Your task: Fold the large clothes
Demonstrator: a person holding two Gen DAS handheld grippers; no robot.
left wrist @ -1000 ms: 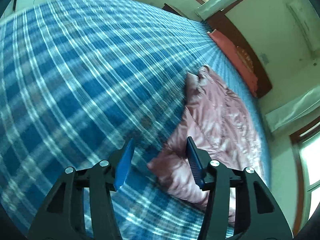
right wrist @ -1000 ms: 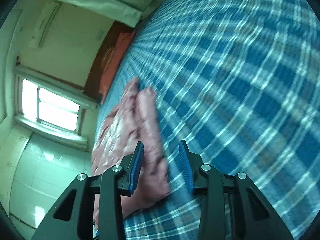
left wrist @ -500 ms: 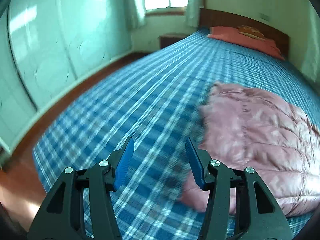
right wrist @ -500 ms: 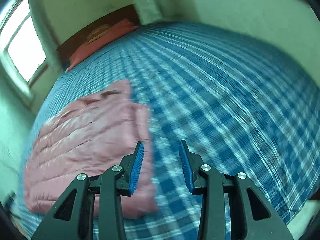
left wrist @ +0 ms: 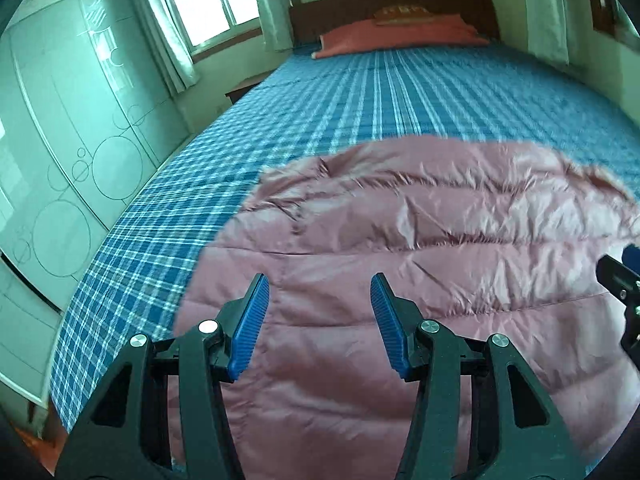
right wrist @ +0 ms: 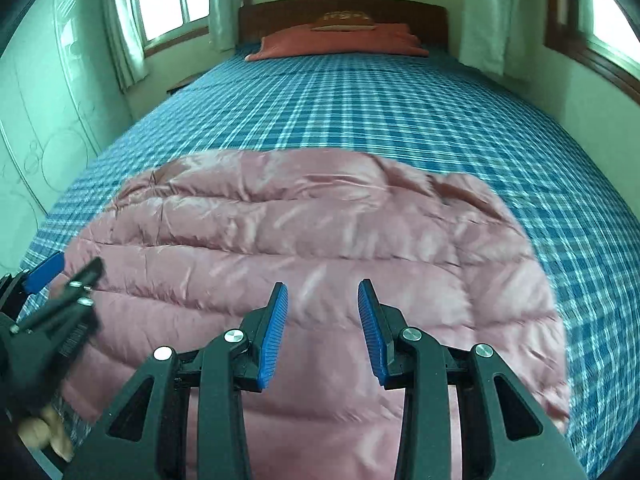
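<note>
A pink quilted down jacket [right wrist: 304,264] lies spread on the near part of a bed [right wrist: 400,112] covered in a blue plaid sheet, apparently already doubled into a broad rounded block, though the layers cannot be counted from these views. Its far edge runs across the bed; its near edge passes below both cameras and is not visible.

The left gripper [left wrist: 318,322] hangs above the jacket's left portion with its jaws set wide and nothing between them. The right gripper [right wrist: 323,330] hangs above the middle-right portion, jaws moderately apart and likewise empty. Neither blue pad appears to touch the fabric. Each gripper shows at the margin of the other's view, so the two stand side by side and near one another.

Assessment: the step in hand is to take hold for the next fold. The shell is slick and puffy, so each gripper should bite a full thickness at a corner or an edge, not a pinch of the outer skin, and both should lift and carry together so the block does not skew or trap air.

Surroundings: a red pillow [right wrist: 340,40] lies against the dark wooden headboard [right wrist: 344,6], well apart from the jacket. Curtained windows and a pale wardrobe [left wrist: 60,168] flank the bed. Nothing on the sheet obstructs the fold; the open plaid surface beyond the jacket gives room.
</note>
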